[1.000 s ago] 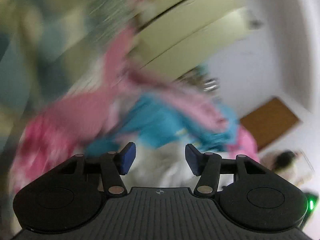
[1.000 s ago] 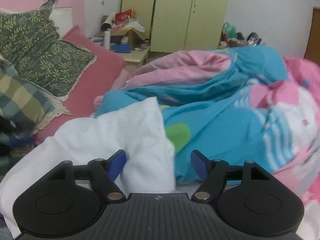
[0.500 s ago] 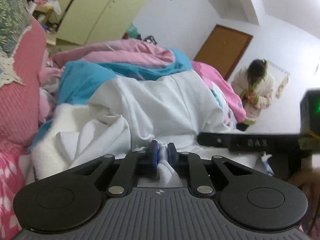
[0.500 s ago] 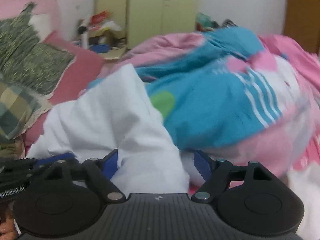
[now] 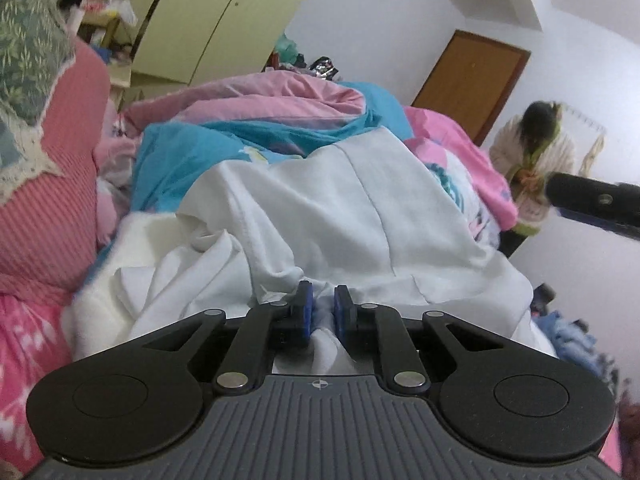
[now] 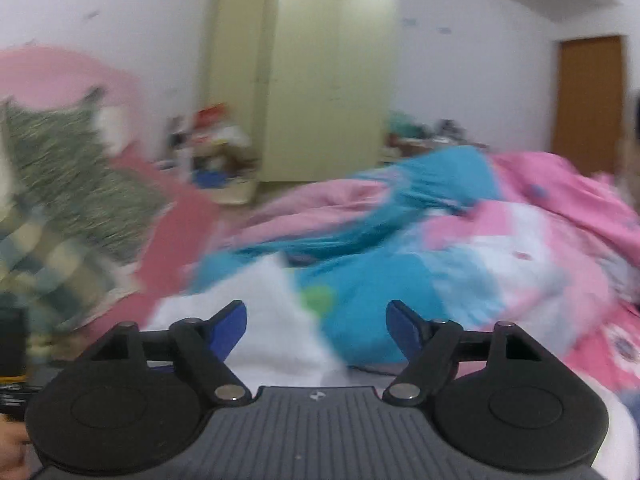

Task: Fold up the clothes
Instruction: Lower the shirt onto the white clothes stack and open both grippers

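Note:
A crumpled white garment point(image 5: 328, 208) lies on the bed over the pink and blue quilt point(image 5: 256, 120). My left gripper point(image 5: 320, 312) is shut on a bunched fold of this white cloth, which shows between its blue pads. In the blurred right wrist view, my right gripper point(image 6: 316, 324) stands open. The white garment point(image 6: 276, 320) lies just beyond and below its fingers, not pinched. A black part of the right gripper point(image 5: 592, 204) shows at the right edge of the left wrist view.
Leaf-patterned pillows point(image 5: 28, 48) and a red striped cushion point(image 5: 48, 184) lie at the left. A pale green wardrobe point(image 6: 320, 80) and cluttered nightstand point(image 6: 212, 152) stand behind the bed. A person point(image 5: 532, 160) stands near the brown door point(image 5: 468, 80).
My left gripper shut on the white garment and its view levelled out. My right gripper swung up and to the right, so the garment sits lower between its open fingers.

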Demonstrator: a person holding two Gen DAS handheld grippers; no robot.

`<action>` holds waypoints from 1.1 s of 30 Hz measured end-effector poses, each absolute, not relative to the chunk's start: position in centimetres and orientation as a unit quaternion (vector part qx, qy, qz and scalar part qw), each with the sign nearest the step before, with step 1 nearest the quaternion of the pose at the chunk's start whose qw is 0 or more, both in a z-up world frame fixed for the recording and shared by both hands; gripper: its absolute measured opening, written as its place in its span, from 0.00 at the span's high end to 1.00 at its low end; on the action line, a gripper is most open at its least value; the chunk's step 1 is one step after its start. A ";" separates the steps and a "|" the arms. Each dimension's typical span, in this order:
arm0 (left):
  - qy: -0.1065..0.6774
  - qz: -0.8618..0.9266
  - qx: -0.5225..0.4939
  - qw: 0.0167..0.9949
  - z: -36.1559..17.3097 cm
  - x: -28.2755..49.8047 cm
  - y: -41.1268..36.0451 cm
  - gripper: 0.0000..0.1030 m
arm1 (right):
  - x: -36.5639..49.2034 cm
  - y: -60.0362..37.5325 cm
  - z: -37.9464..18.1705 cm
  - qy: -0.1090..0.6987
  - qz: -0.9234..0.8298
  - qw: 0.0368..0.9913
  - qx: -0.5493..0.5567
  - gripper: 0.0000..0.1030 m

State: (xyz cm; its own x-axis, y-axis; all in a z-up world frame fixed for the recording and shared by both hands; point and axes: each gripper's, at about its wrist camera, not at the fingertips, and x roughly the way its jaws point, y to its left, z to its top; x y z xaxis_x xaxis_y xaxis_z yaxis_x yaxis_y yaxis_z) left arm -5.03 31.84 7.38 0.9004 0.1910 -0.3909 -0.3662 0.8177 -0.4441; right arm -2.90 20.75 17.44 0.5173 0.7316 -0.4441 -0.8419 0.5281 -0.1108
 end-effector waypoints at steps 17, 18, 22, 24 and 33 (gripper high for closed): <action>0.166 0.148 -0.244 0.944 7.4 -5.6 31.4 0.84 | -2.6 18.4 13.7 0.244 0.329 0.895 -0.178 0.14; 0.167 0.149 -0.243 0.944 7.5 -5.6 31.4 0.84 | -2.9 18.4 14.2 0.234 0.333 0.897 -0.172 0.14; 0.170 0.148 -0.238 0.945 7.6 -5.5 31.3 0.82 | -3.8 18.4 16.3 0.199 0.378 0.896 -0.123 0.14; 0.169 0.149 -0.236 0.945 7.5 -5.4 31.3 0.82 | -3.4 19.2 16.5 0.202 0.385 0.892 -0.121 0.13; 0.175 0.133 -0.259 0.940 7.5 -5.5 32.1 0.82 | 2.0 21.5 10.8 0.297 0.325 0.888 -0.133 0.05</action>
